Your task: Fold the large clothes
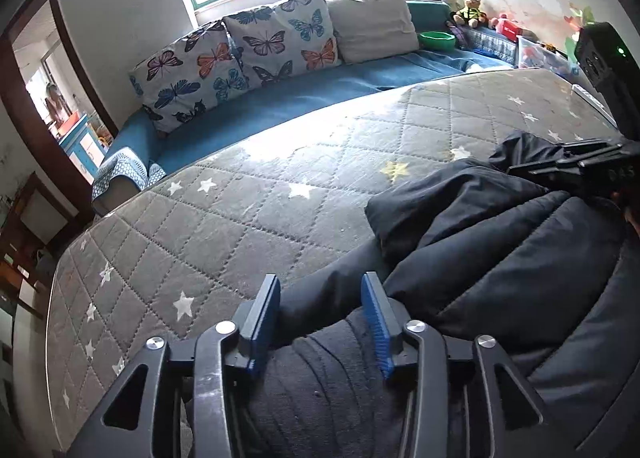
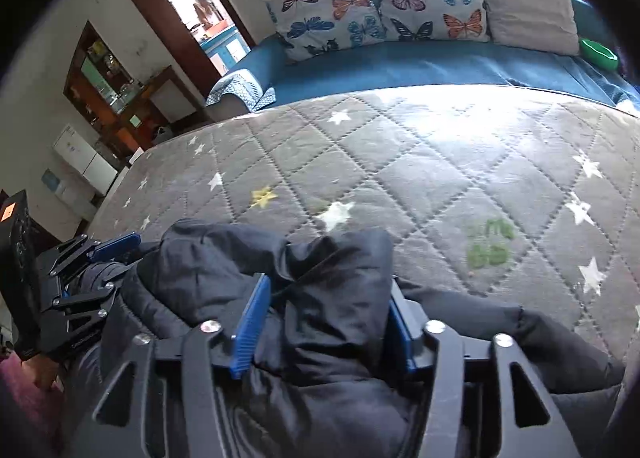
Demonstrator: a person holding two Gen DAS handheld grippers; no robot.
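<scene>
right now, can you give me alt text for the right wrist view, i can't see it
A dark padded jacket lies bunched on a grey quilted mattress with white stars, a fold of it between the right gripper's parted blue fingers. The left gripper is at the jacket's left edge. Behind, butterfly cushions line a blue sofa.

Home bedroom — mattress [image 1: 280, 193]; pillows [image 1: 240, 53]

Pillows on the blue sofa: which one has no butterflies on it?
The plain beige pillow at the right end of the row, nearest the green bowl. The two pillows to its left are covered in colourful butterflies.
</scene>
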